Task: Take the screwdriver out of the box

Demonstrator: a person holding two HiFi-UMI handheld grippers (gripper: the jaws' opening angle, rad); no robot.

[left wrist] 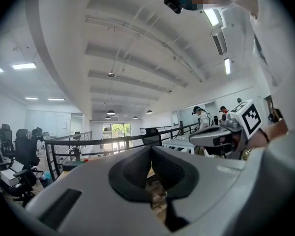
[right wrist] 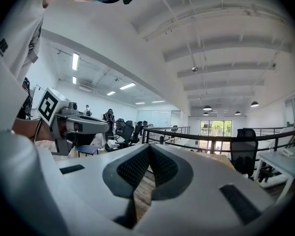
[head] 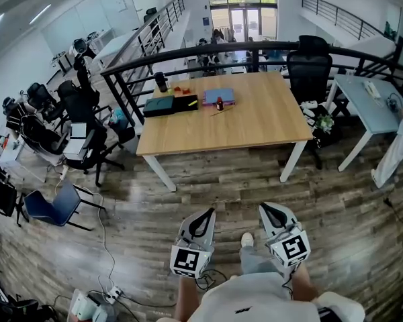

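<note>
Far ahead on the wooden table (head: 262, 123) lies a dark green box (head: 160, 106). Beside it is an open black case (head: 186, 102) with something yellow in it, too small to tell as a screwdriver. Both grippers hang level over the floor, well short of the table. My left gripper (head: 203, 215) (left wrist: 151, 148) has its jaws shut with nothing between them. So does my right gripper (head: 272, 210) (right wrist: 150, 147). Each gripper view shows the other gripper alongside: the right gripper (left wrist: 221, 135) and the left gripper (right wrist: 78, 126).
A blue-purple pad (head: 218, 96), a small red bottle (head: 219, 103), a thin stick (head: 221, 111) and a dark cup (head: 161, 81) are on the table. A black railing (head: 188, 52) runs behind it. Office chairs (head: 87, 146) stand left, a white desk (head: 373, 106) right, and cables (head: 107, 247) cross the floor.
</note>
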